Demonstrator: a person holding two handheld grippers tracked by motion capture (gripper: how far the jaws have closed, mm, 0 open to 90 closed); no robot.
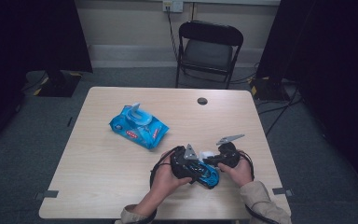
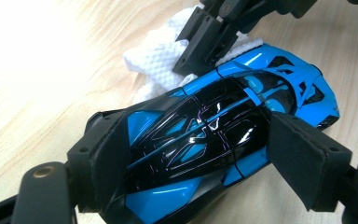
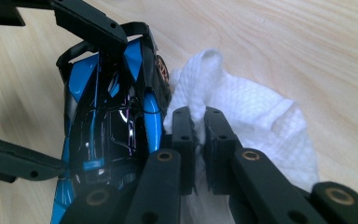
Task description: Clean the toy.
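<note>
Wiping of a toy car, side pass in hand. Toy car (image 2: 214, 135), blue and black, held at the near right part of the counter (image 1: 102, 168), clamped across its body between the fingers (image 2: 303, 154) of the left gripper (image 2: 200, 158), nose pointing away in the left gripper view. White wipe (image 3: 256, 116), bunched, pinched tight between the closed fingers (image 3: 184, 140) of the right gripper (image 3: 200, 140) and pressed against the car's flank near a wheel. Both grippers close together in the high view, left gripper (image 1: 186, 163) and right gripper (image 1: 223, 156) meeting over the car (image 1: 207, 173). Pack of wipes (image 1: 139, 126), blue, lid flipped up, lying well apart toward the counter's middle. Folding chair (image 1: 207, 49) beyond the far edge.

Judged next: drawing the wipe along the bodywork while keeping the car steady; firm hold on the left, light sliding pressure on the right, care against snagging cloth on the wheel.
</note>
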